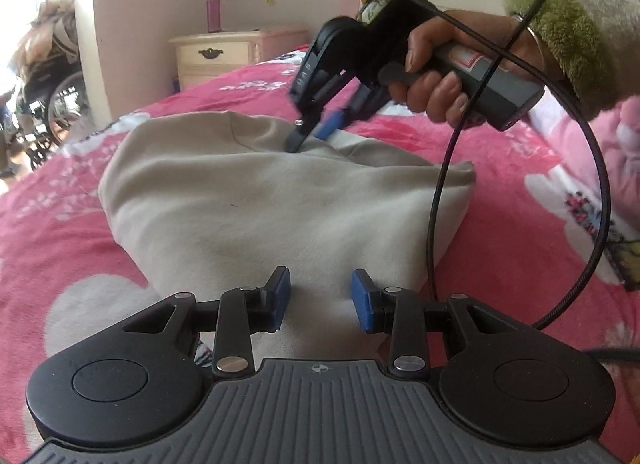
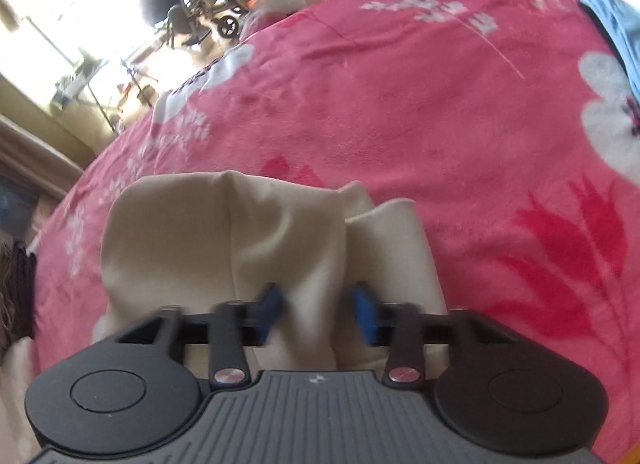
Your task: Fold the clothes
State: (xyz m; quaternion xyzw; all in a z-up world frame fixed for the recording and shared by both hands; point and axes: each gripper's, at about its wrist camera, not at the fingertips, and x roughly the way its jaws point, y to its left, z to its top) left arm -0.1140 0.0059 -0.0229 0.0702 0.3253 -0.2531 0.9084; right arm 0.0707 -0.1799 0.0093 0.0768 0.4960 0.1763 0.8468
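Two grippers worked over one beige garment (image 1: 256,200) that lay folded on a pink floral blanket (image 1: 72,224). Nearest in the left wrist view, the left gripper (image 1: 320,298) hovered just above the near edge of the cloth, its blue pads (image 1: 362,300) spread apart with nothing between them. Farther across the garment, the right gripper (image 1: 310,132) came down at the far fold, held by a hand (image 1: 436,76) in a fuzzy green cuff (image 1: 560,36), with a black cable (image 1: 440,200) looping off it. From the right wrist view, its fingers stood apart too, a raised ridge of the beige cloth (image 2: 240,244) lying in the gap between the blue pads (image 2: 366,316); whether they touched the fabric could not be told through the blur. Beyond the garment the blanket stretched on, a blue item (image 2: 616,28) at its far edge. Farthest back stood a cream nightstand (image 1: 224,52) and a wheelchair (image 1: 52,104)
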